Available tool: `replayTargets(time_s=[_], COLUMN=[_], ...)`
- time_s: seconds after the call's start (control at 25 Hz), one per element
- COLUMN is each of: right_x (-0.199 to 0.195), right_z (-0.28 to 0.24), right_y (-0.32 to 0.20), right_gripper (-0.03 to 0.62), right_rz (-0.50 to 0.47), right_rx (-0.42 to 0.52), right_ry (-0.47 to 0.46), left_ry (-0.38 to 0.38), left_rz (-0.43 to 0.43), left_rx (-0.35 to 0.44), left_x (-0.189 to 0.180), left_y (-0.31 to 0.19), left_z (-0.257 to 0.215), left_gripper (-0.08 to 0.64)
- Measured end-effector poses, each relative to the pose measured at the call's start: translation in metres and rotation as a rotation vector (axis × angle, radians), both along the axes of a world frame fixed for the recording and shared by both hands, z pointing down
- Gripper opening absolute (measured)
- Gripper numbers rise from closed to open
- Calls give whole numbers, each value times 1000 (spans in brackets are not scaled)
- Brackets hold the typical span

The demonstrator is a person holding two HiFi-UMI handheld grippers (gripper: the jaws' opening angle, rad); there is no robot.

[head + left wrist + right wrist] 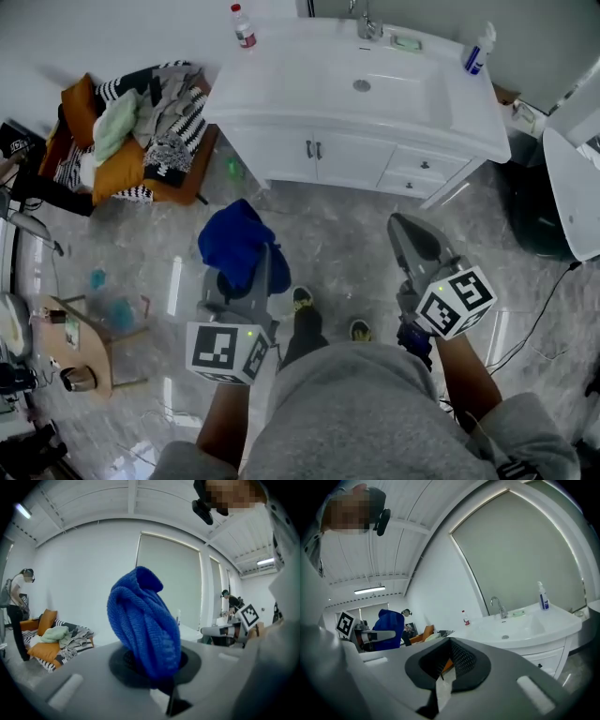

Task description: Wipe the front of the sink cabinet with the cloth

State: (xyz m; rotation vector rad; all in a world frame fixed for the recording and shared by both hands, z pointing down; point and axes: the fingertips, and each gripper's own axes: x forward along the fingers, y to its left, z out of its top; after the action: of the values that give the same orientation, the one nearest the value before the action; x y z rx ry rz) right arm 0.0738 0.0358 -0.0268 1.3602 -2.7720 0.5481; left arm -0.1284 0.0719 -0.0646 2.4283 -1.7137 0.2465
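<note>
Left gripper [253, 277]: near left, low in front of the person, its jaws clamped on the blue cloth [232, 242].
Cloth: bunched into a thick fold that stands up out of the jaws. It hangs clear of the floor [347, 234] and touches no furniture.
Right gripper [408, 232]: near right, its jaws drawn together with nothing between them, pointing toward the cabinet.
Floor: a stretch of grey marbled floor lies between both grippers and the cabinet.
Sink cabinet [361, 161]: far centre and white, with two doors at the left of its front and drawers at the right. The cloth is well apart from it.
Cabinet top: the sink [281, 84] with a faucet [366, 23] at its far edge, a red-capped bottle [244, 26] at the far left corner and a spray bottle [477, 52] at the far right.
Far left: a chair [178, 192] piled with clothes, just beside the cabinet.
Step in hand: most likely the approach, with the cloth already gripped and no wiping begun.
Next move: the left gripper would need to go forward and down to the doors, press the loose bulk of the cloth flat against the front, then sweep sideways. The door handles probably need care. The right gripper seems to have no part in it.
</note>
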Motion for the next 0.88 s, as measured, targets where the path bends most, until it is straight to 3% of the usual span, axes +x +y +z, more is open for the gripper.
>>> replayTargets(time_s=[0.52, 0.88], right_x=[-58, -77], right_z=[-1, 4], right_y=[-60, -75], right_gripper=[-3, -3], right_rz=[144, 184], right_rx=[-35, -48], right_ry=[44, 91], left_ry=[-29, 5], left_rz=[83, 134], left_rx=[-2, -18], left_x=[-79, -99], left_y=[-80, -98], left_z=[16, 38], left_gripper=[48, 48])
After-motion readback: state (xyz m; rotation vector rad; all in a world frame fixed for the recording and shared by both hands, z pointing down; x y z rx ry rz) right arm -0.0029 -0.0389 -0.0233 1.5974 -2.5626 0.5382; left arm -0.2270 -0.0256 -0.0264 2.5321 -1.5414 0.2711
